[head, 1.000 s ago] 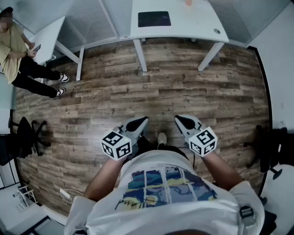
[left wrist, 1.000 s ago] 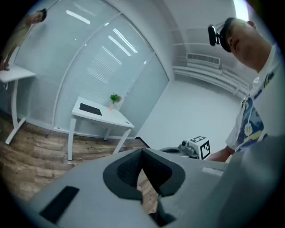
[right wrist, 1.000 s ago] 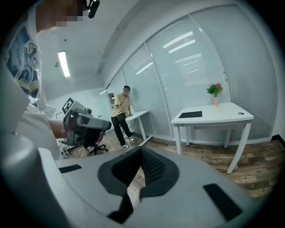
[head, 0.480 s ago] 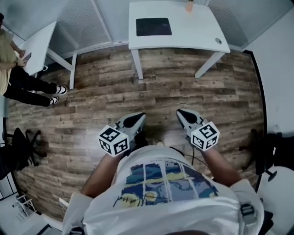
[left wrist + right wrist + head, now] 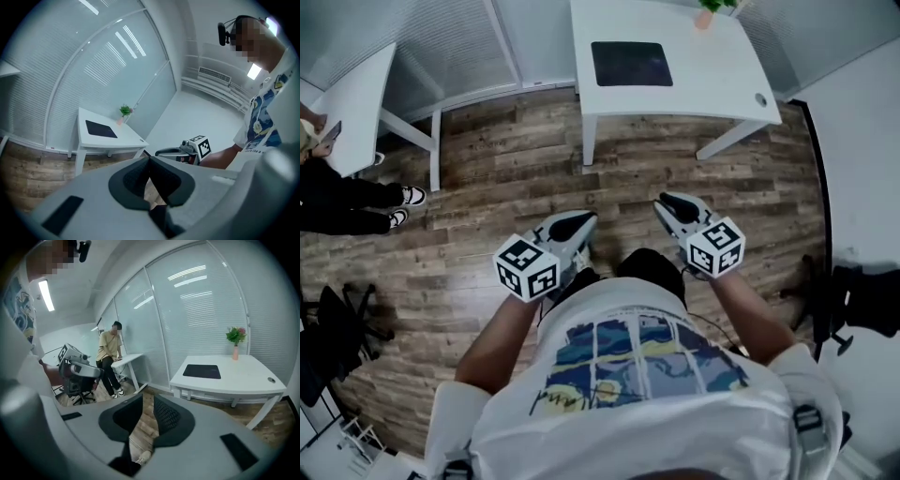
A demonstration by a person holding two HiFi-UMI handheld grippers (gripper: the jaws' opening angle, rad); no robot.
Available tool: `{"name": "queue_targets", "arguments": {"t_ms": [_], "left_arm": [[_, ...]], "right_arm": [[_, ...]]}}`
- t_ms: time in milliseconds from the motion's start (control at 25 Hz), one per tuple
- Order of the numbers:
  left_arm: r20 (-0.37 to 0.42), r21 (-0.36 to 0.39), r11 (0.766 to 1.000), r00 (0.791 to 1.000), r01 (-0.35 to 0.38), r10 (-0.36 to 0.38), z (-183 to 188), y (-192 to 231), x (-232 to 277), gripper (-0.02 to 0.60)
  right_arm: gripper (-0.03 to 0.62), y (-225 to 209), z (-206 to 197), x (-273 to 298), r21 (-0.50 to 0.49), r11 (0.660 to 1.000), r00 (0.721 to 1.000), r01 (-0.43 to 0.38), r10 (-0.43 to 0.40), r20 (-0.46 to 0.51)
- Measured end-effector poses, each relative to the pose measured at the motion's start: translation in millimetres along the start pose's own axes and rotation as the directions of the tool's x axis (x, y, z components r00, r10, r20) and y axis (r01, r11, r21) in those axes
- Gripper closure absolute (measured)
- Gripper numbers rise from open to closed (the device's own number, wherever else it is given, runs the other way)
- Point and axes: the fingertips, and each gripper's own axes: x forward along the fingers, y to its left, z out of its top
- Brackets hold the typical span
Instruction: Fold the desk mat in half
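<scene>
At the top centre of the head view, the desk mat (image 5: 631, 64) lies flat and unfolded, a dark rectangle on the white bench (image 5: 717, 75). It sits in the bench's left half, with bare white surface all round it. A small plant in a pink vase (image 5: 705, 14) stands at the bench's upper right corner, well apart from the mat. A round hole (image 5: 759, 98) shows near the bench's right edge.

Lower in that frame, both claws hang over the wooden floor (image 5: 487, 178), close in front of the person's chest and well apart from the bench. Both point up the frame toward it. The left claw (image 5: 572, 225) sits left of centre and the right claw (image 5: 677, 208) right of centre, each with its marker cube behind it.

In the left gripper view, the left claw (image 5: 149, 159) has its tips pressed together and nothing is between them. The mat (image 5: 101, 129) shows far off at the middle left of that frame.

In the right gripper view, the right claw (image 5: 148, 398) is spread. Its jaws have just been opening, and only floor shows through the gap. The mat (image 5: 202, 371) lies beyond it at the right of that frame.

A second white table (image 5: 352, 103) stands at the upper left of the head view. Another person (image 5: 110, 357) stands beside it. Dark office chairs sit at the left edge (image 5: 337, 319) and the right edge (image 5: 853, 300).
</scene>
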Motion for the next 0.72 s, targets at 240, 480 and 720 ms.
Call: {"name": "queue_targets", "arguments": {"t_ms": [240, 480, 720], "left_arm": [[0.035, 0.0, 1.0, 0.999, -0.019, 0.019, 20.6, 43.8, -8.9, 0.58], [0.0, 0.05, 0.995, 0.997, -0.081, 0.081, 42.4, 83.1, -0.3, 0.578], [-0.027, 0.093, 0.985, 0.989, -0.143, 0.146, 86.6, 117.5, 19.0, 0.578]], "right_arm": [[0.523, -26.9, 15.1, 50.8, 0.088, 0.994, 0.996, 0.065, -0.059, -0.07], [0.525, -108.1, 24.1, 101.6, 0.11, 0.984, 0.986, 0.142, -0.13, -0.105], [0.523, -227.3, 18.9, 154.8, 0.196, 0.939, 0.953, 0.283, -0.253, -0.166]]}}
